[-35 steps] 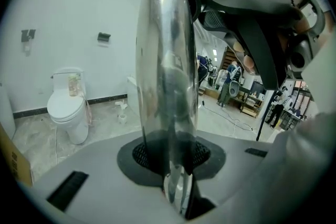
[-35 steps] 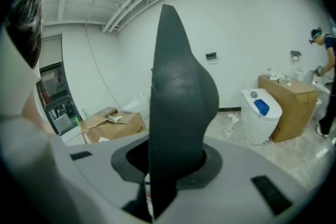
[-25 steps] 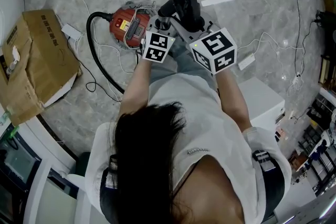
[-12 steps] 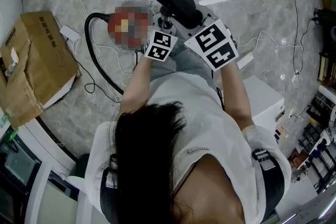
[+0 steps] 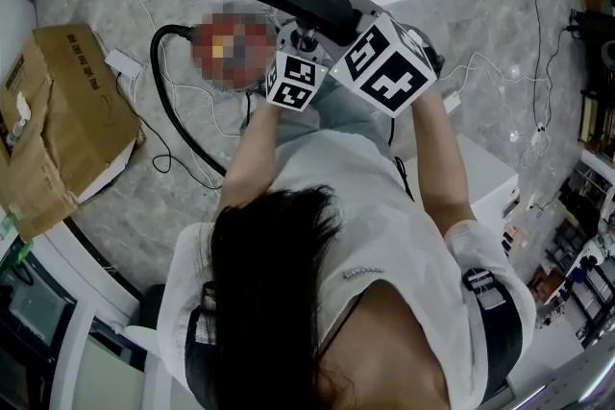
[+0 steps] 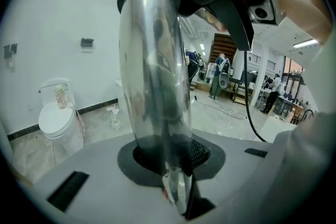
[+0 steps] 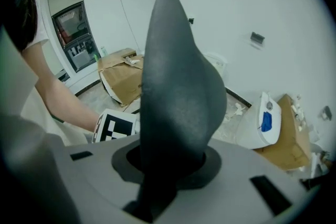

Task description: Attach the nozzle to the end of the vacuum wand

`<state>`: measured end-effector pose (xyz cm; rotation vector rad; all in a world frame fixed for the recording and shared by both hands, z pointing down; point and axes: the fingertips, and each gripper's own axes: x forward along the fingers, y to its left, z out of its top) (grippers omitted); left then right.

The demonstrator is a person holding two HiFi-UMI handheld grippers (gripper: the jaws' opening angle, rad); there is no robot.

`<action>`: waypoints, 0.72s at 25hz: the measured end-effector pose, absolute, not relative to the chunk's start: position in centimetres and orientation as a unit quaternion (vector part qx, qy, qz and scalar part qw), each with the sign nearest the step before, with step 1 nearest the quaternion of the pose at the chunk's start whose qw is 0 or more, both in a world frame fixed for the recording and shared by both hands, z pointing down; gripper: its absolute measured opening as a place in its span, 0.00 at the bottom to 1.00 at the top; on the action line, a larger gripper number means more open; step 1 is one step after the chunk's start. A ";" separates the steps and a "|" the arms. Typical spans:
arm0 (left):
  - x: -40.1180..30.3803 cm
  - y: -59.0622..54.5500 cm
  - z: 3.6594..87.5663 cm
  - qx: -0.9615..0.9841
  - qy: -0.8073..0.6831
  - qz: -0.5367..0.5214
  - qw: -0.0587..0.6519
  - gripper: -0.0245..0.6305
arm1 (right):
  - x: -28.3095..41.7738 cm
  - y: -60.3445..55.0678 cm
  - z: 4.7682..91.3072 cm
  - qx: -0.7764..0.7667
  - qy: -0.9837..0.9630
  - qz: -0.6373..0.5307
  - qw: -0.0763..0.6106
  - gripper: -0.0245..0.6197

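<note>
Left tongs (image 6: 176,191) clench the shiny metal vacuum wand tube (image 6: 155,71); right tongs (image 7: 157,191) clench the black plastic floor nozzle (image 7: 176,92) (both held aloft). Socket and wand end need coaxial alignment before a straight push.

No wording or numbers can be read; only black-and-white square code patterns are displayed on the left marker cube (image 5: 293,80) and the right marker cube (image 5: 384,67).

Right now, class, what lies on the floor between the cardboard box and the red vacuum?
In the head view, a white adapter with its cable lies there, then the black hose looping off the vacuum.
</note>
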<state>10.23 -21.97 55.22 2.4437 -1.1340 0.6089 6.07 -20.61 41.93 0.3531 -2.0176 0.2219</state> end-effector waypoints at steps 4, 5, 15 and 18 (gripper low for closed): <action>9.9 -22.0 55.3 0.868 -0.405 0.216 0.191 0.16 | 5.9 -20.4 42.2 0.145 -0.837 0.109 0.516 0.18; 9.8 -22.0 55.3 0.867 -0.404 0.217 0.192 0.16 | 5.8 -20.4 42.3 0.147 -0.838 0.113 0.514 0.18; 9.8 -22.0 55.7 0.868 -0.399 0.223 0.196 0.16 | 5.6 -20.3 42.8 0.106 -0.822 0.127 0.544 0.18; 9.8 -21.7 56.0 0.867 -0.394 0.230 0.200 0.16 | 5.4 -19.9 43.1 0.110 -0.819 0.140 0.545 0.18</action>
